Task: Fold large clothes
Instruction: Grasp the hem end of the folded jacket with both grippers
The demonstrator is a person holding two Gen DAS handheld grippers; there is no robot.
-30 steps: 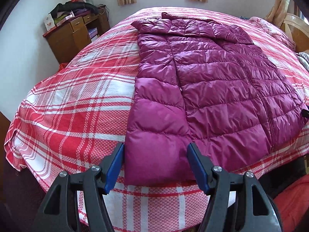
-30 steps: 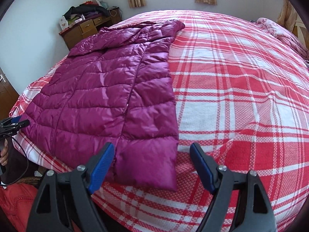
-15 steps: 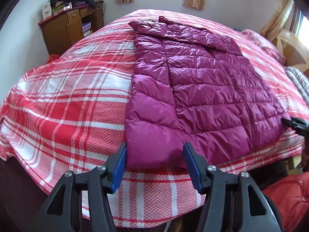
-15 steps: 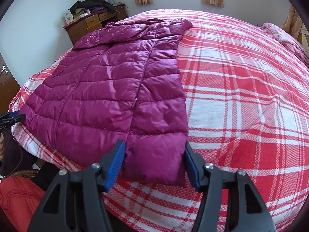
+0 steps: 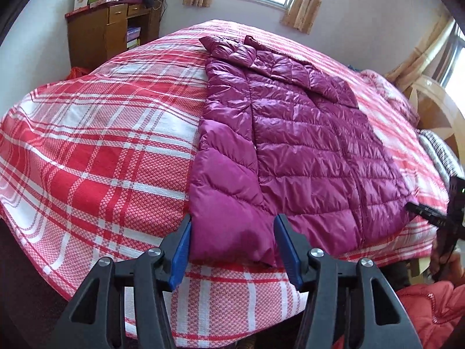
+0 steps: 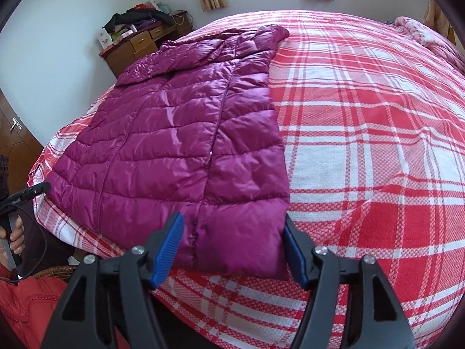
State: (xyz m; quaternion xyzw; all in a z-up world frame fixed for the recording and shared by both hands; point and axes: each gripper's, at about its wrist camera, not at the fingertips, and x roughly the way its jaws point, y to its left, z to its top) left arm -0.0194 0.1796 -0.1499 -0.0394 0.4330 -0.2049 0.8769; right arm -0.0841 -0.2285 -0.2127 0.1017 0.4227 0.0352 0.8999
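Note:
A magenta quilted down jacket (image 5: 305,151) lies flat and lengthwise on the red-and-white plaid bedcover (image 5: 101,160), hem toward me. My left gripper (image 5: 232,244) is open. Its blue pads (image 5: 181,250) straddle the hem's left corner without squeezing it. In the right wrist view the same jacket (image 6: 180,133) fills the left half of the bed (image 6: 377,145). My right gripper (image 6: 234,247) straddles the hem's right corner, its jaws opening. The right pad (image 6: 293,253) sits at the jacket's side edge, and the cloth is not pinched.
A wooden desk (image 5: 98,32) piled with clothes stands at the far left wall. A wooden headboard (image 5: 436,110) and a pink quilt (image 6: 421,32) mark the bed's right end. A person's hand (image 6: 16,234) and red clothing (image 6: 26,299) are close below the bed's near edge.
Both grippers' jaws have narrowed around the jacket's hem corners, and the right pair has since widened a little. The left view has rolled and shifted, so the jacket sits more to the right.

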